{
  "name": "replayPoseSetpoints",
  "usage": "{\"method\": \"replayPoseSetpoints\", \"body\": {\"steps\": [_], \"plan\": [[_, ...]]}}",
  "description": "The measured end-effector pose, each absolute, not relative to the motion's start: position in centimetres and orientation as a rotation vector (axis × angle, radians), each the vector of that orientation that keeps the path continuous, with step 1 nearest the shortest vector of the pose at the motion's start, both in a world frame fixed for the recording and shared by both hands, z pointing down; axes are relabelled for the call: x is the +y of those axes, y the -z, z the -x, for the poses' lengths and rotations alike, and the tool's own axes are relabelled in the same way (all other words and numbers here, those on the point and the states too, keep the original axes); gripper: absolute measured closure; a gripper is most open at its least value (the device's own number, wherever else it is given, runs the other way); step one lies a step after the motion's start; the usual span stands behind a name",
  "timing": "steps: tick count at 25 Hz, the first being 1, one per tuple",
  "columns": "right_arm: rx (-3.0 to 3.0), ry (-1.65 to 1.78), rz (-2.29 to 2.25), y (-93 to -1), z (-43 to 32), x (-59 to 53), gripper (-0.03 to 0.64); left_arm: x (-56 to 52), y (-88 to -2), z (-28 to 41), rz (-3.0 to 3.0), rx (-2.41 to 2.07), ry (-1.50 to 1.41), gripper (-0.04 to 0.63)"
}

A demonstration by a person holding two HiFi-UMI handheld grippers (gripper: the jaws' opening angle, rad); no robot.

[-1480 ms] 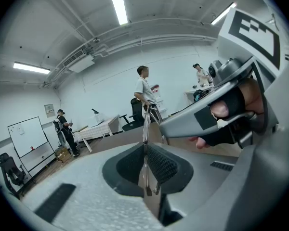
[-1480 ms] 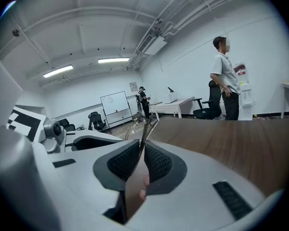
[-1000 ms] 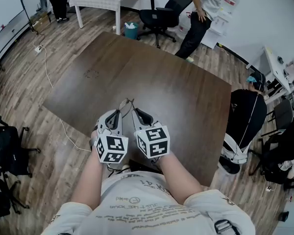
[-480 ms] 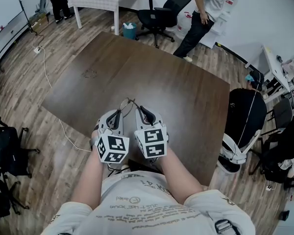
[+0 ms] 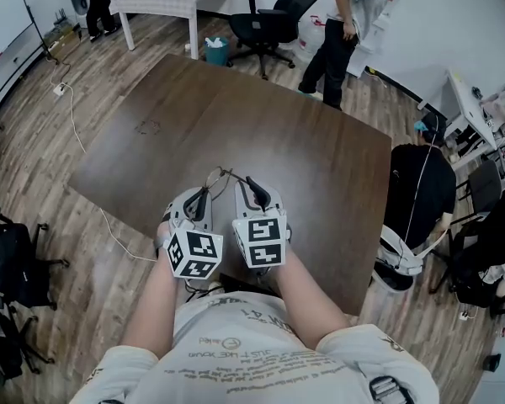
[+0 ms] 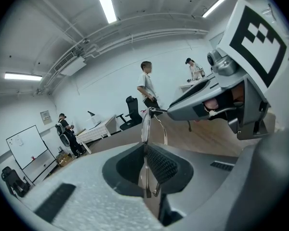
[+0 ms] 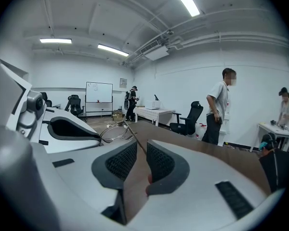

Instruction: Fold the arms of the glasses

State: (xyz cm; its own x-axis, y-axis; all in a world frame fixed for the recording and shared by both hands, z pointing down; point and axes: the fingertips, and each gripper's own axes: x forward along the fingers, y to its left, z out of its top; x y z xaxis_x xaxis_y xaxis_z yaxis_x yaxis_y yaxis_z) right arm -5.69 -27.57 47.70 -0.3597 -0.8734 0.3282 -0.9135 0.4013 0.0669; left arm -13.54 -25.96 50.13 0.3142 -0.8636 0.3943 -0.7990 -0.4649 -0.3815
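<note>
In the head view the glasses (image 5: 220,176) show only as a thin wire loop, the rest hidden behind the left gripper (image 5: 204,194) and right gripper (image 5: 251,185), while the standing person (image 5: 341,23) is cut off by the top edge.

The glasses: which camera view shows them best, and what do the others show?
The right gripper view: the glasses show rounded rims and one arm running toward the jaws. The left gripper view sees them edge-on; the head view, only a thin wire outline.
</note>
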Motion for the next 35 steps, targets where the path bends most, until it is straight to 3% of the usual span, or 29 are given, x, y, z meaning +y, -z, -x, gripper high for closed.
{"method": "replayPoseSetpoints", "body": {"steps": [16, 35], "plan": [[-2.574, -0.277, -1.456, -45.6, 8.1, -25.7, 0.543, -26.2, -50.5, 15.2, 2.434, 1.671, 0.853, 0.561], [-2.705, -0.783, -1.301, -46.9, 10.5, -26.0, 0.543, -25.5, -48.8, 14.8, 2.456, 1.626, 0.727, 0.561]]}}
